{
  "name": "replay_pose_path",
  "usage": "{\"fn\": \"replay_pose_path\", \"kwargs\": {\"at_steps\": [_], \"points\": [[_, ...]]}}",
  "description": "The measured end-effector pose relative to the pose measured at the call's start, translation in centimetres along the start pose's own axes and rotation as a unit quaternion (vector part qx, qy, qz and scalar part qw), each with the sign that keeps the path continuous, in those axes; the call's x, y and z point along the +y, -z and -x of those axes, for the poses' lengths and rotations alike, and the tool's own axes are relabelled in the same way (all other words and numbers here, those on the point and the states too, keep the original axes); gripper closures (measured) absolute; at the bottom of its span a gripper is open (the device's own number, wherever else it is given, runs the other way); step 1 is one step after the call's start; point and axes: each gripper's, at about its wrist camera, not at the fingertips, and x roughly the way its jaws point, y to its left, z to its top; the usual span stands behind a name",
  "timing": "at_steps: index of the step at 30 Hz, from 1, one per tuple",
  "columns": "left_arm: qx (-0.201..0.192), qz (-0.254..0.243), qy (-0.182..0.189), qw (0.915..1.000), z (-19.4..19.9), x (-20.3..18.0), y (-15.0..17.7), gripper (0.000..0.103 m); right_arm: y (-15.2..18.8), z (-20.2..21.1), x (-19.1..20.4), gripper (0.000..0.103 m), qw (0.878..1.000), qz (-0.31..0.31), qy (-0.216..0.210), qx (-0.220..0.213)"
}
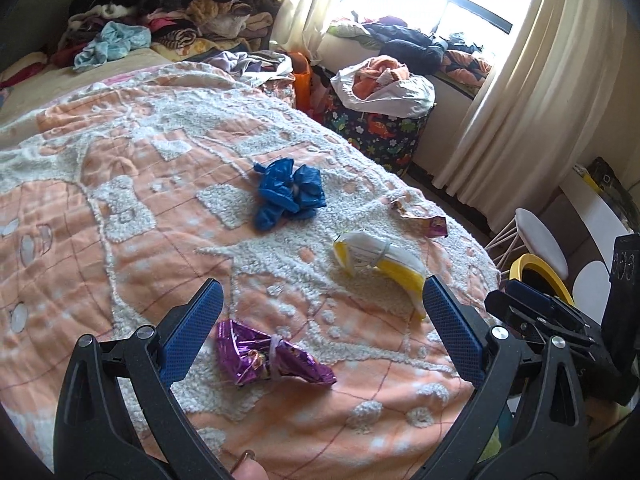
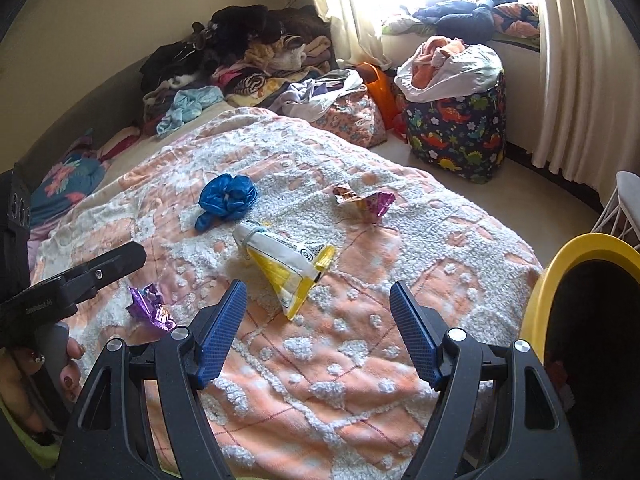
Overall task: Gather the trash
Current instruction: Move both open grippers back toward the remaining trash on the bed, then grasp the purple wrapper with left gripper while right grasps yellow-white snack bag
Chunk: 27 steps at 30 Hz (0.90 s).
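Each hand-held gripper, left [image 1: 320, 312] and right [image 2: 316, 312], has a black plastic frame with triangular cut-outs, silver round screws at the joints and blue textured pads [image 2: 219, 336]. The person's hand [image 2: 24, 376] shows dark red painted nails.

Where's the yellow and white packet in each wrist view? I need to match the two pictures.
Left wrist view: the yellow and white packet lies right of centre on the bedspread, just beyond the right jaw.
Right wrist view: the packet lies at centre, ahead of the open jaws.
Shared landmark: the crumpled blue bag lies just beyond it, to the left, in both views.
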Motion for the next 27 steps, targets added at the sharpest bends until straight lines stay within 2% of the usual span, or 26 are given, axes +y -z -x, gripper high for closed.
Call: {"fn": "replay_pose_path", "kwargs": {"at_steps": [9,15,20,21,23,27], "points": [[0.044,0.028,-0.004,0.9986,-1.3,1.9,1.8,0.011,-0.4,-4.4,1.8,0.032,0.999,0.024,0.005,0.041],[0.063,0.033,0.001,0.9975,-2.1,2.1,2.7,0.021,-0.8,-6.6,1.5,0.032,0.998,0.010,0.010,0.058],[0.067,0.026,0.001,0.9974,-2.4,1.8,2.9,0.023,-1.1,-8.2,1.5,0.043,0.997,0.006,0.012,0.073],[0.068,0.026,0.000,0.9973,-2.4,1.8,2.9,0.025,-1.1,-8.5,1.5,0.044,0.997,0.006,0.011,0.074],[0.071,0.027,0.000,0.9971,-2.6,1.8,3.0,0.029,-1.2,-8.7,1.6,0.057,0.997,0.007,0.007,0.072],[0.075,0.021,-0.004,0.9969,-2.9,1.7,3.1,0.037,-1.3,-8.7,2.0,0.064,0.998,0.014,0.007,0.067]]}}
